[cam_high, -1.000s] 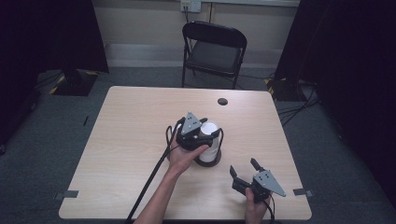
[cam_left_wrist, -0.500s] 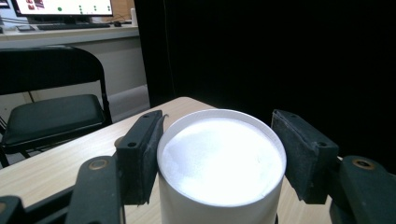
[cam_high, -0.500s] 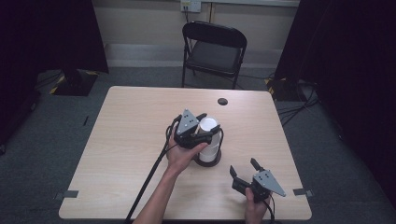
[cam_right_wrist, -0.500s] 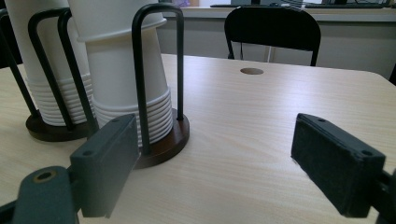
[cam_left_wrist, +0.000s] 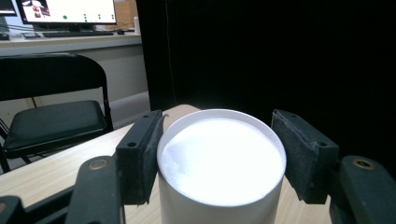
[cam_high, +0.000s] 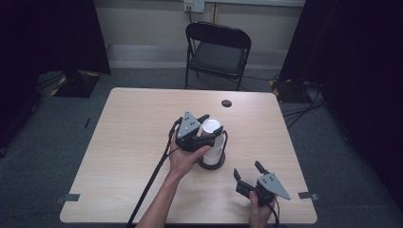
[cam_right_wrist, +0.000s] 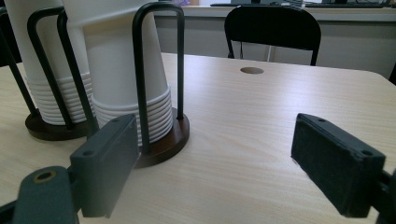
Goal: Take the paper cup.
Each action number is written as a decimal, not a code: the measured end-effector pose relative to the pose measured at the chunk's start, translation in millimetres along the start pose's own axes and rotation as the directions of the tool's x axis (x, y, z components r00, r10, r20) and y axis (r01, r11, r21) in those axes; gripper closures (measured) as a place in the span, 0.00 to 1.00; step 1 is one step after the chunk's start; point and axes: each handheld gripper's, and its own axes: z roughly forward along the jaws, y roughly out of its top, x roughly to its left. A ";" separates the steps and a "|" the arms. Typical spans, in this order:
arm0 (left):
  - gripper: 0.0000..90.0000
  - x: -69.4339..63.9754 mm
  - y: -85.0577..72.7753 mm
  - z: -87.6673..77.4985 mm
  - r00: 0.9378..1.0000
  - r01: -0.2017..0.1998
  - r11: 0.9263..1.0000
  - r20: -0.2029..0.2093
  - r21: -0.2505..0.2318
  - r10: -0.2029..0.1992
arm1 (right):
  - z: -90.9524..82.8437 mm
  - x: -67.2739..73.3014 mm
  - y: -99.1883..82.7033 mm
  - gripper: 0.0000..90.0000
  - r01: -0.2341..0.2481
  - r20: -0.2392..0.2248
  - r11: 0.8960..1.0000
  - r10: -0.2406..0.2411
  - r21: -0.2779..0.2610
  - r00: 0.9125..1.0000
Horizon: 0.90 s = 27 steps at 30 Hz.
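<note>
Left gripper (cam_high: 205, 130) clamped on top white paper cup (cam_left_wrist: 221, 161) of inverted stack in dark round wire-looped holder (cam_high: 211, 164), mid-table. Right gripper (cam_high: 248, 172) wide open, holding nothing, near right on light wooden table (cam_high: 123, 142).

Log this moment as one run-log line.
left gripper: shut on top cup of stack | right gripper: open, idle beside cup holder

Light wooden table (cam_high: 128, 142) with a round cable hole (cam_high: 226, 103) near its far edge. Black folding chair (cam_high: 217, 51) on grey carpet just beyond the table. Wall socket (cam_high: 194, 5) above the chair. Monitor (cam_left_wrist: 65, 10) and keyboard (cam_left_wrist: 77, 33) on a desk (cam_left_wrist: 70, 42) behind. Tape marks (cam_high: 71, 197) on the floor.
</note>
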 end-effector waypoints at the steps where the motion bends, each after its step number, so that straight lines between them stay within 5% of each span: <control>1: 0.40 0.3 0.9 -0.9 1.000 0.001 1.000 -0.005 -0.012 -0.001 | 0.0 0.0 0.0 0.16 0.002 0.000 1.000 -0.002 0.000 1.000; 16: 0.40 -2.6 14.7 -17.3 1.000 -0.005 0.997 0.005 -0.073 0.005 | 0.0 0.3 -0.1 0.16 0.001 0.002 1.000 -0.001 -0.004 1.000; 27: 0.40 -7.7 17.1 -33.0 1.000 -0.015 0.998 -0.009 -0.068 0.015 | 0.4 0.7 0.0 0.16 0.005 0.010 1.000 -0.005 0.000 1.000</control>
